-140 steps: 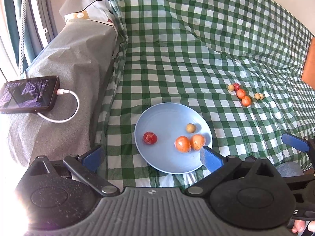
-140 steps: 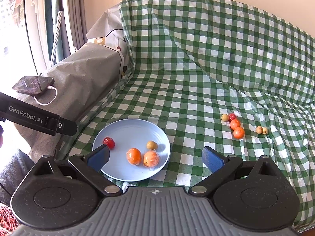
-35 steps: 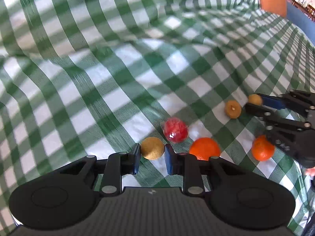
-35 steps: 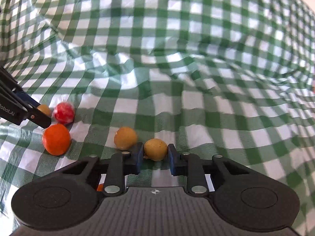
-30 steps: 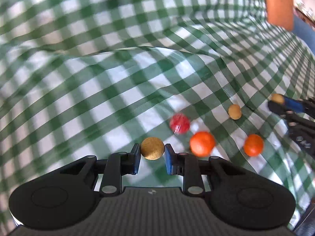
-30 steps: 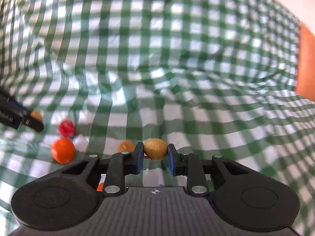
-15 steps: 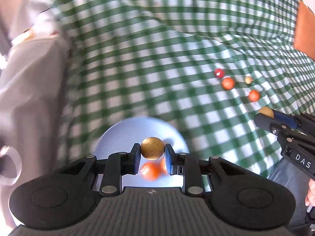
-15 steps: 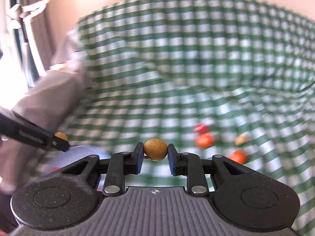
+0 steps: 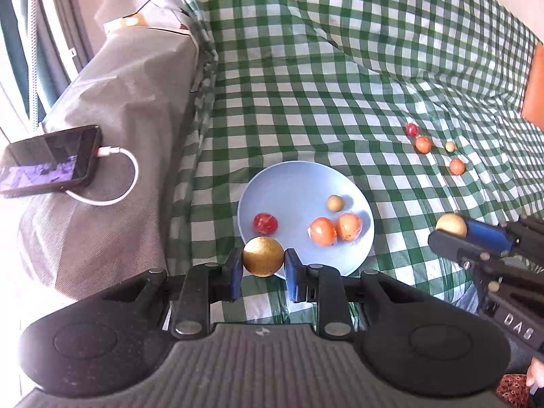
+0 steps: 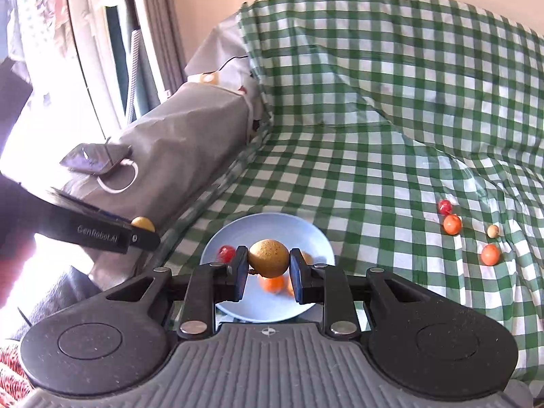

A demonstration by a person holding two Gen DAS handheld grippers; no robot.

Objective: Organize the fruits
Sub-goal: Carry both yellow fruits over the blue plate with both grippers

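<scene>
A light blue plate [image 9: 292,183] lies on the green checked cloth and holds a red fruit [image 9: 265,223], two orange fruits [image 9: 322,231] and a small tan fruit [image 9: 335,203]. My left gripper [image 9: 262,261] is shut on a tan round fruit [image 9: 262,255] above the plate's near left rim. My right gripper [image 10: 268,263] is shut on another tan round fruit [image 10: 268,257] above the plate [image 10: 306,234]. Loose on the cloth to the right lie a red fruit [image 9: 411,129], two orange ones [image 9: 423,144] and a small tan one [image 9: 449,146].
A grey covered armrest [image 9: 112,108] rises at the left, with a phone [image 9: 51,159] on a white charging cable [image 9: 115,183]. The checked cloth climbs a backrest [image 9: 374,34] behind. An orange cushion [image 9: 533,85] is at the right edge.
Both grippers closed on tan fruits from the cloth, lifted them and carried them left and back. They now hold them over the plate.
</scene>
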